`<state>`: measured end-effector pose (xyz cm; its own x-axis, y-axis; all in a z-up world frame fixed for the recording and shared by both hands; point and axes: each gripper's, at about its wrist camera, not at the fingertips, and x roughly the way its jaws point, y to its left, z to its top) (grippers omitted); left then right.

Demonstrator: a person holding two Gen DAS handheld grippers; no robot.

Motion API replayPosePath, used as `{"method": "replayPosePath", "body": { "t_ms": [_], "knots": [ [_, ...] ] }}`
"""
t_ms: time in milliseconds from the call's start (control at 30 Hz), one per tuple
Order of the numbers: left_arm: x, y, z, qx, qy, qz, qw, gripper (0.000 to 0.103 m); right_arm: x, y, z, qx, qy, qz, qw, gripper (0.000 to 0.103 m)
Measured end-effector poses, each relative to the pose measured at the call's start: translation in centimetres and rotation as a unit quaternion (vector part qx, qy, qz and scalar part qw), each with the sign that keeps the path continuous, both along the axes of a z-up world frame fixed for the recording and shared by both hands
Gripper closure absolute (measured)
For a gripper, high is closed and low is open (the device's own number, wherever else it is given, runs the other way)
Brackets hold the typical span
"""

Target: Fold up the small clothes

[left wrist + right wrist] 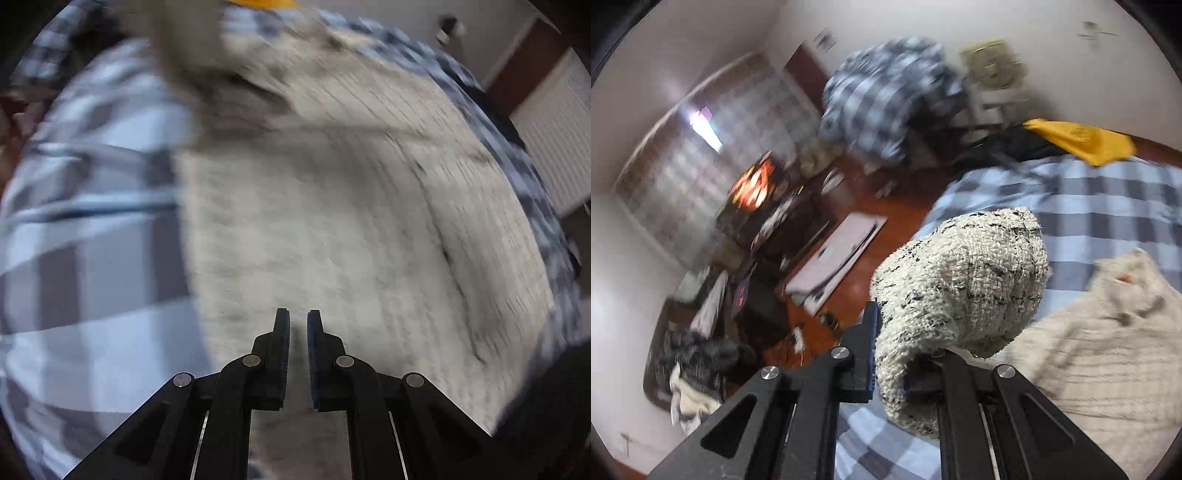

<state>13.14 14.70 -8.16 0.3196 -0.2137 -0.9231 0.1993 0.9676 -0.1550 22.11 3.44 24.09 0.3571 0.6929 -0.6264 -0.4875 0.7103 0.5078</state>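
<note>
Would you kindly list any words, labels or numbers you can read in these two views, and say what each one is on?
None can be read.
Yellow garment: a faint dark mark, too blurred to read.
Wall papers: too small and blurred.
Knitted cream garment in the right gripper: no text.

A cream knitted garment point(960, 280) flecked with black is bunched into a rounded lump, lifted above a blue-and-white checked bed. Another cream, ribbed knit garment point(332, 206) lies spread flat on the same checked bed.
</note>
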Motion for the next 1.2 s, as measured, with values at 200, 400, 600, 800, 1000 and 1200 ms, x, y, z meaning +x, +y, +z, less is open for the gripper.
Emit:
{"method": "replayPosePath", "body": {
  "t_ms": [200,400,600,800,1000,1200],
  "knots": [
    [-0.5,6.6,5.0,-0.006,-0.100,0.123,0.9874,0.096,-0.9,-16.0,-2.9,-0.007,-0.028,-0.191,0.981,0.079],
    [-0.2,9.0,6.0,-0.038,-0.108,0.168,0.9791,0.096,-2.9,-30.4,-13.6,-0.148,0.086,-0.328,0.929,0.025],
    [0.2,7.1,5.2,-0.071,-0.099,0.153,0.9806,0.096,-1.3,-37.3,-19.9,-0.201,0.186,-0.308,0.911,0.025],
    [0.4,6.8,4.4,-0.098,-0.081,0.155,0.9797,0.096,0.8,-39.2,-24.0,-0.177,0.233,-0.268,0.918,0.025],
    [0.8,6.6,4.0,-0.091,-0.075,0.156,0.9807,0.096,6.0,-38.1,-24.9,-0.146,0.218,-0.280,0.924,0.025],
    [1.2,5.9,3.4,-0.078,-0.065,0.146,0.9841,0.096,9.6,-34.4,-28.2,-0.226,0.275,-0.212,0.910,0.034]
  ]
}}
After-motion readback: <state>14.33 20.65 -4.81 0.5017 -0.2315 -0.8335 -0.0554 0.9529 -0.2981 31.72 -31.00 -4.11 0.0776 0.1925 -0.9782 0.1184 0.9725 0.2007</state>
